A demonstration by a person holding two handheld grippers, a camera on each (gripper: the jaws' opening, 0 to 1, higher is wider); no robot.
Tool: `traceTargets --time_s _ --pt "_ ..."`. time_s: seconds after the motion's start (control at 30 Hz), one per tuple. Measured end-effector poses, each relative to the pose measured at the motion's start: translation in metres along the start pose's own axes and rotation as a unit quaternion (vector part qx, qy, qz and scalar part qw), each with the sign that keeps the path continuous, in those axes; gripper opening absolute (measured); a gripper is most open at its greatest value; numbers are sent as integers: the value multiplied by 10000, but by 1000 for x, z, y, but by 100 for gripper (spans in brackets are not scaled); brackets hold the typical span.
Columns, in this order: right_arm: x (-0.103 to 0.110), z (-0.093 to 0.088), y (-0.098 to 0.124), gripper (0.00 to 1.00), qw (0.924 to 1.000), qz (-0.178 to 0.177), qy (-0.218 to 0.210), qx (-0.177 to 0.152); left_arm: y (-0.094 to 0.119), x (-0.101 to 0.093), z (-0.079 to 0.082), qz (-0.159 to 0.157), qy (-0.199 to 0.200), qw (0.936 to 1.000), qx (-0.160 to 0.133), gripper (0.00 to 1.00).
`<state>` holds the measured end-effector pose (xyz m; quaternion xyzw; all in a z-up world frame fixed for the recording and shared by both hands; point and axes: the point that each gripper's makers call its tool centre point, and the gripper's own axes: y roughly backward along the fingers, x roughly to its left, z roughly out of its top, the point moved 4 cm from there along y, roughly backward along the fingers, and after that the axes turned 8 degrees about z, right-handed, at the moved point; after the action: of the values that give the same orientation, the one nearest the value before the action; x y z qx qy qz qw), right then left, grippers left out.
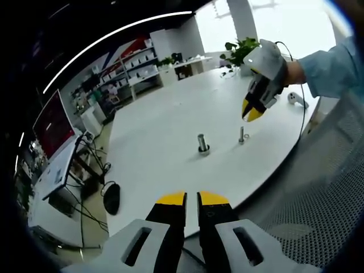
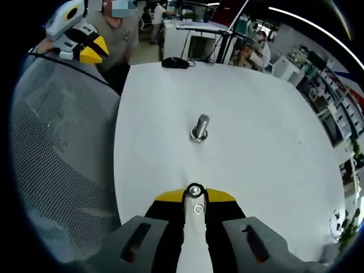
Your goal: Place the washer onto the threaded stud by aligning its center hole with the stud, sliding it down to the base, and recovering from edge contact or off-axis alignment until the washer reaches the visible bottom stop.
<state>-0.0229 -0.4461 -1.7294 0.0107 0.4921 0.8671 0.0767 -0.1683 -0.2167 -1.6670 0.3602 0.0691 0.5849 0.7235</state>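
Washer (image 2: 195, 190) pinched by right gripper (image 2: 195, 198); left gripper (image 1: 191, 198) pressed together near stud (image 1: 202, 143).

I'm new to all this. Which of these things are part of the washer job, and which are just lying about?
Job: threaded stud; small upright metal piece under the right gripper, possibly carrying the washer; left gripper.
Lying about: black mouse; potted plant; mesh chair.
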Motion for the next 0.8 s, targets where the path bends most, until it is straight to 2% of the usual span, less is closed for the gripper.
traceTargets --time_s 0.27,0.8 --pt "-2 -6 -5 13 10000 29 -42 83 0 -1 0 -13 -10 10000 27 5" --pt "-5 -6 -18 13 9995 127 9 278 0 0 -1 6 3 10000 55 5"
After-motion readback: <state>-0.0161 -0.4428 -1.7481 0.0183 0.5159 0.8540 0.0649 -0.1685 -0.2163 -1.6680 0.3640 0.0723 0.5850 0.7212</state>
